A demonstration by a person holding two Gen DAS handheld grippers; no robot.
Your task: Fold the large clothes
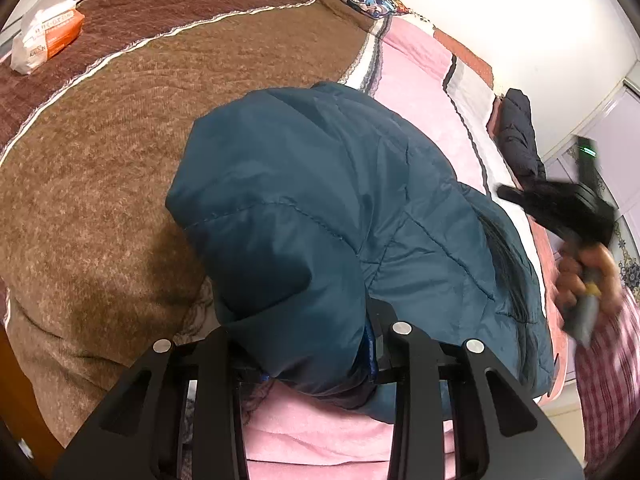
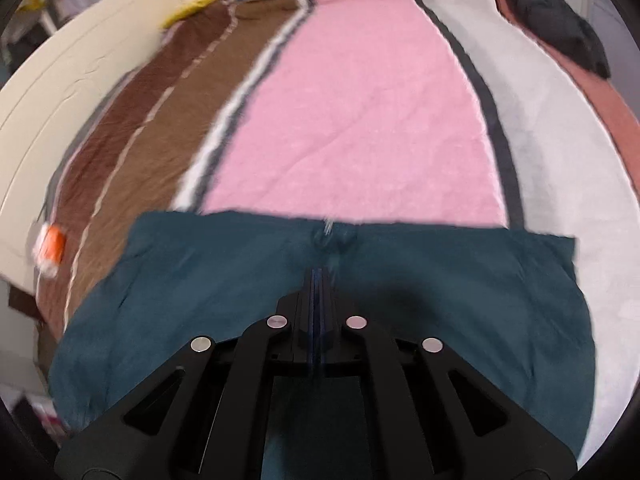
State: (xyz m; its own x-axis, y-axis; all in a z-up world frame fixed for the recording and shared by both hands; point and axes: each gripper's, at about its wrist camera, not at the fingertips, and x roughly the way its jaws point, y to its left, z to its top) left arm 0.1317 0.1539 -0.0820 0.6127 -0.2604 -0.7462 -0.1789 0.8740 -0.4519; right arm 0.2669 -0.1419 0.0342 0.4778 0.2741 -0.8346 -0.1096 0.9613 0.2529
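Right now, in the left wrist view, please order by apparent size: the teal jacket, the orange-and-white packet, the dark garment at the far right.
1. teal jacket
2. dark garment
3. orange-and-white packet
The last two look similar; both lie far away, so their order is unsure.

Big blue jacket [image 1: 320,208] fills middle of bed, puffed up high, blocks way across. Left gripper [image 1: 304,360] has jacket fold stuffed between fingers, no room there. Right gripper [image 1: 560,204] and hand [image 1: 588,276] fill space at jacket's right edge. Brown blanket [image 1: 120,140] to left is open and flat. White and orange bag [image 1: 44,38] sits far off at blanket's far edge. Pink cover [image 2: 352,120] past jacket is wide open. Black clothes [image 2: 552,12] lie far off at right edge of bed.
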